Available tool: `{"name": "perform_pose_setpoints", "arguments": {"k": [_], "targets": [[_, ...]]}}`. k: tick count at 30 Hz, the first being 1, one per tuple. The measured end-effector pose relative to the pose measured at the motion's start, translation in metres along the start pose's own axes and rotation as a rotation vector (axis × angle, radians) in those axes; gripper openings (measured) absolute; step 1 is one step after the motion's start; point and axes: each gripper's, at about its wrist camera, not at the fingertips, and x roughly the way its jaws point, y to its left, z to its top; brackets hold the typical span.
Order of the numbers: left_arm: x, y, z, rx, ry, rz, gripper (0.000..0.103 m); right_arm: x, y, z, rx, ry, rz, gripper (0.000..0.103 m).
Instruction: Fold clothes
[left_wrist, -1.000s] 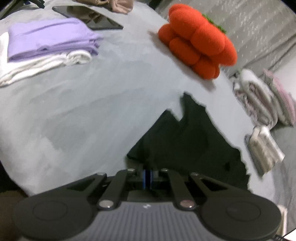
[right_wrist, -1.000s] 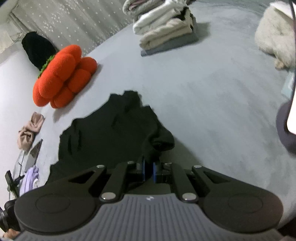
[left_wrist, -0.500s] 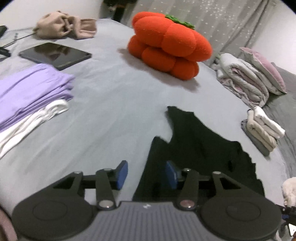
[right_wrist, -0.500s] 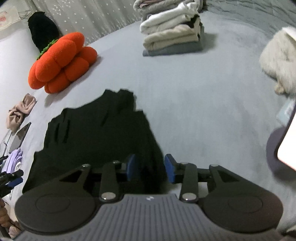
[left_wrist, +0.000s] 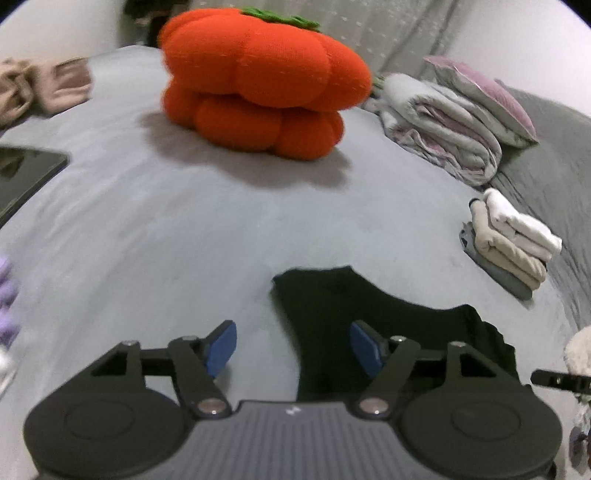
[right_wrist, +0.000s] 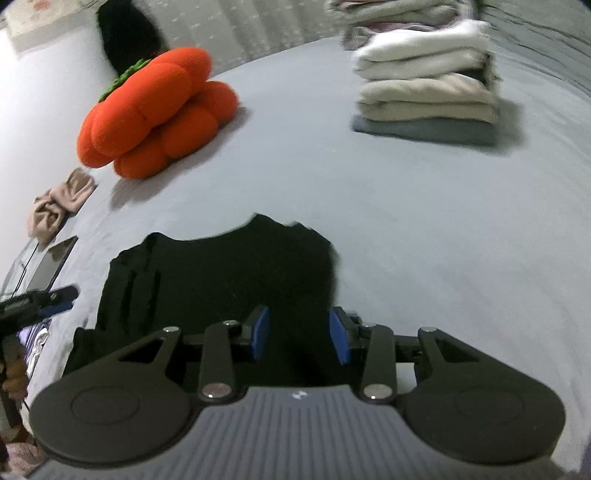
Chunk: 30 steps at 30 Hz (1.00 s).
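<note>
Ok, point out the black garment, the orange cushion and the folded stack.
Black garment (right_wrist: 221, 273), right wrist view, middle of the cloth.
Orange cushion (left_wrist: 266, 66), left wrist view, top lobe.
Folded stack (right_wrist: 424, 88), right wrist view, cream layer.

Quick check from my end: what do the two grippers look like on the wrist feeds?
Both look alike. The left gripper and right gripper each have a grey ribbed body with a small white logo, two round black discs at the sides, and black linkage arms with silver pivot pins. The jaws carry blue pads. No cables, sleeves or hands show on either.
</note>
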Motion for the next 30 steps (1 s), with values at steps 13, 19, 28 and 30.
{"name": "perform_pose_setpoints", "arguments": {"k": [13,19,28,30], "targets": [[0.079,-0.023,0.043,0.223,0.077,-0.033,0.069,0.077,0.017,0.053,-0.114,0.047,0.016,0.048],[0.103,-0.032,0.050,0.213,0.130,-0.057,0.011,0.106,0.023,0.056,-0.171,0.068,-0.026,0.044],[0.061,-0.049,0.051,0.252,0.009,-0.062,0.004,0.083,0.027,0.058,-0.190,-0.021,-0.071,0.003],[0.045,-0.052,0.049,0.267,-0.026,-0.067,0.004,0.068,0.029,0.055,-0.189,-0.046,-0.068,0.003]]}}
